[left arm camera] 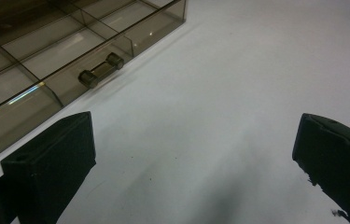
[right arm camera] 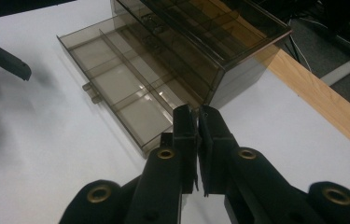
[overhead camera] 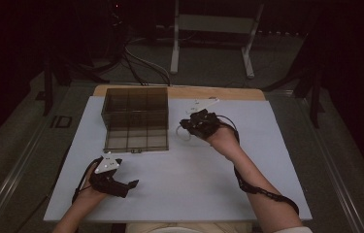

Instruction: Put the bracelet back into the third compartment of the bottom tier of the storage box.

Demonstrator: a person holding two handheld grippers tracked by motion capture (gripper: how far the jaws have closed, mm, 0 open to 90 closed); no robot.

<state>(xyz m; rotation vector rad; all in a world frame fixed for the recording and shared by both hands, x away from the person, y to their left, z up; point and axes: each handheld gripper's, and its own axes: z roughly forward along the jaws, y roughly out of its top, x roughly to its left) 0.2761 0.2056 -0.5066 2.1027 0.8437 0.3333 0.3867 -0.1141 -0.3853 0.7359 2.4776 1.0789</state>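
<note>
Drawer (overhead camera: 136, 140) of organizer box (overhead camera: 136, 104) pulled out, empty; left gripper (overhead camera: 130, 185) jaws released, right gripper (right arm camera: 197, 140) jaws clenched on nothing; closing remains.

The high view looks forward and down from above the person's side, taking in the whole white worktop (overhead camera: 208, 170) to its far edge. The left gripper view sits low and close over the worktop. Both gripper views share the smoked drawer cabinet (right arm camera: 182, 51), with its pulled-out drawer (left arm camera: 46, 60).
</note>
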